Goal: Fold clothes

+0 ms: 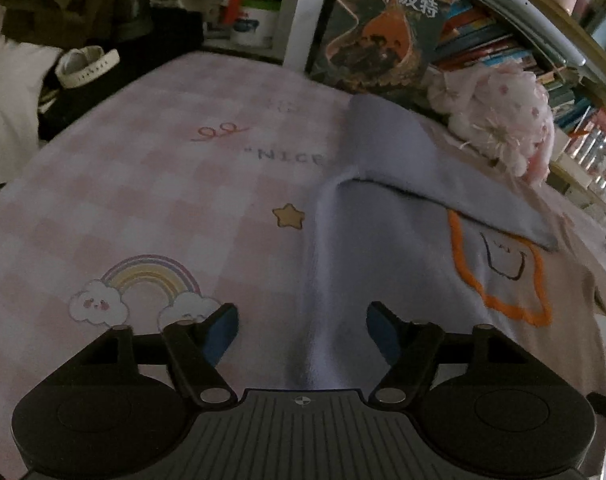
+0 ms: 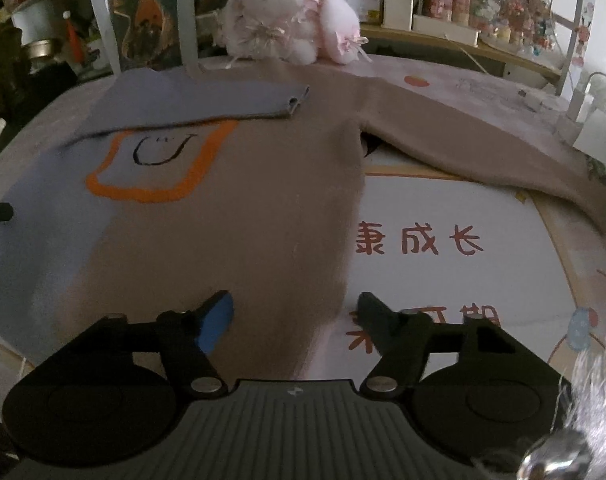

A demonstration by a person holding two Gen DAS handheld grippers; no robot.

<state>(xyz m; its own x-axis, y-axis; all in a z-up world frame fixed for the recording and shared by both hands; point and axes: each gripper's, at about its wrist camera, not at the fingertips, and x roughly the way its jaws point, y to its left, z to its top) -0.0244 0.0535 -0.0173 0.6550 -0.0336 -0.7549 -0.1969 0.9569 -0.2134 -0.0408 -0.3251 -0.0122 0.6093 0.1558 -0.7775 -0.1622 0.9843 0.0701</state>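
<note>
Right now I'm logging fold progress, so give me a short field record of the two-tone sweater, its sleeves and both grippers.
garment: blue and beige knit sweater with an orange outlined patch, lying flat on the pink checked bedsheet
blue sleeve: folded across the chest
beige sleeve: stretched out sideways, not yet folded
left gripper: open, over the sweater's blue side edge
right gripper: open, over the beige hem edge
behind: pink plush toy
</note>
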